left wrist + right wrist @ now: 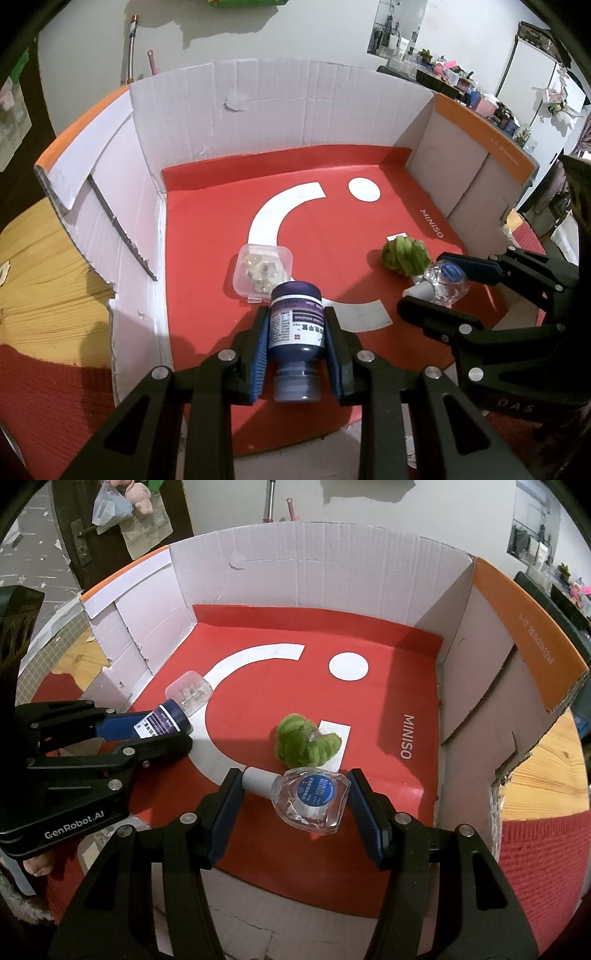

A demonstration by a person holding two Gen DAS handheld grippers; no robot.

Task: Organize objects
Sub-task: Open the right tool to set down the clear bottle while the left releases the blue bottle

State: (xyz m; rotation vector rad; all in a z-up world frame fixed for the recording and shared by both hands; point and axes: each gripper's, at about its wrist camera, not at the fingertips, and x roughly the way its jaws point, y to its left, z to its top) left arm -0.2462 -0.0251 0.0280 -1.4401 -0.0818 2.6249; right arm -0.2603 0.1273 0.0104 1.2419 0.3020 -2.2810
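Observation:
My left gripper [295, 317] is shut on a dark purple bottle [295, 328], held cap toward the camera over the red floor of the cardboard box [369, 236]. The bottle also shows in the right wrist view [159, 722]. My right gripper [293, 782] is wide around a clear eye-drop bottle [310, 799] with a blue label and white cap; the right pad touches it, the left pad sits beside the cap. That bottle also shows in the left wrist view [445, 282]. A small clear plastic case [264, 267] and a green fuzzy item [304, 746] lie on the box floor.
The box has tall white cardboard walls [280, 110] with orange-edged flaps [532, 642]. It rests on a wooden table [40, 258] with a red cloth [539, 853]. Cluttered shelves [461, 81] stand far behind.

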